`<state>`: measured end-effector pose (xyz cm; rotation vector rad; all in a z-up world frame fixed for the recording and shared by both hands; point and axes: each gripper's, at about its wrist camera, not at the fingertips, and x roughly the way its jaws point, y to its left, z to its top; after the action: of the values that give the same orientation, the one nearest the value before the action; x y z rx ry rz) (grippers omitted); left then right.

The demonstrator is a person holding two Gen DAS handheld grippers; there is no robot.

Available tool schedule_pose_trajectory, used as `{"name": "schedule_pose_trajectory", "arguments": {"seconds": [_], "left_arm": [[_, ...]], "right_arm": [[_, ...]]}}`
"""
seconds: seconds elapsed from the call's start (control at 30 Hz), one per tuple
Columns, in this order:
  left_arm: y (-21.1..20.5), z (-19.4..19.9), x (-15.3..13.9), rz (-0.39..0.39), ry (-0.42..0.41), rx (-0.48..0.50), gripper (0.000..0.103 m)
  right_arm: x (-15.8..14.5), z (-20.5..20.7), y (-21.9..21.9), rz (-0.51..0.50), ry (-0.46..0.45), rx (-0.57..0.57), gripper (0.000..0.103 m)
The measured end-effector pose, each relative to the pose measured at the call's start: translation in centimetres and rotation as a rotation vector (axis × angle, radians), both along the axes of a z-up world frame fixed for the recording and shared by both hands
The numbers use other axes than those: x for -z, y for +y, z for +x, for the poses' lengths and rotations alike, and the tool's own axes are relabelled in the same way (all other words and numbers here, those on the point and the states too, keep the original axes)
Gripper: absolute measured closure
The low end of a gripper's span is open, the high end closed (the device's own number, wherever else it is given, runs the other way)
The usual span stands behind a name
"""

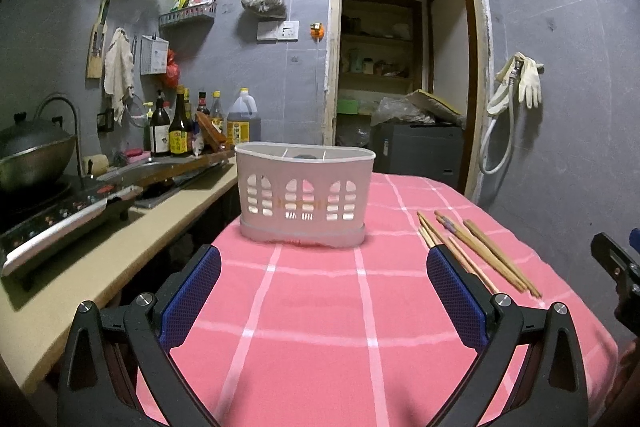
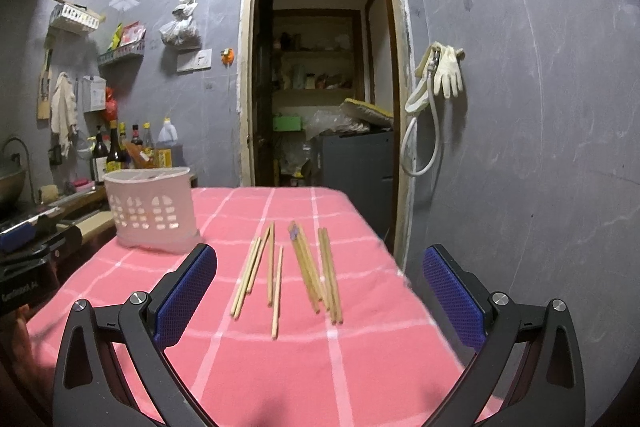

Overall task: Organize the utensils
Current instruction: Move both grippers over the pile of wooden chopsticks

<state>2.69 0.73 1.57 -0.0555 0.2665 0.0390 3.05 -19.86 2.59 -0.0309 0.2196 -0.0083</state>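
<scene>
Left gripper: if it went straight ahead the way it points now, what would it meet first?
Most likely the white slotted utensil basket, standing upright on the pink checked tablecloth dead ahead of the open left gripper. Only bare cloth shows between them; the chopsticks lie off to the right.

Pink tablecloth (image 2: 360,347) with white checks, white basket (image 1: 305,199), tan chopsticks (image 2: 308,267), blue-padded black tools.

The bench wears a matt pink cloth (image 2: 360,347) with pale woven check lines, slightly fuzzy; the utensil basket (image 1: 305,195) is smooth white plastic, pierced with arched slots; the chopsticks (image 2: 304,267) look like bare, dull wood or bamboo; each claw, left (image 1: 322,301) and right (image 2: 320,297), has matt black plastic arms, shiny metal bolts and blue, finely textured pads (image 2: 186,297).
</scene>
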Motion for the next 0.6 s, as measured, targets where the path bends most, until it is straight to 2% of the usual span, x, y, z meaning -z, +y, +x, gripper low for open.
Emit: {"name": "schedule_pose_trajectory", "arguments": {"seconds": [0.17,0.43,0.6], "left_arm": [[-1.0,1.2,-1.7,0.032,-0.016,0.013,0.002],[-1.6,5.1,-3.9,0.023,-0.006,0.031,0.002],[-2.4,7.5,-4.4,0.029,0.001,0.038,0.002]], "right_arm": [[-1.1,1.7,-0.2,-0.007,-0.021,-0.009,0.0],[-3.1,5.0,-0.6,-0.043,-0.057,-0.028,0.0],[-3.8,7.6,-1.1,-0.048,-0.048,-0.037,0.0]]}}
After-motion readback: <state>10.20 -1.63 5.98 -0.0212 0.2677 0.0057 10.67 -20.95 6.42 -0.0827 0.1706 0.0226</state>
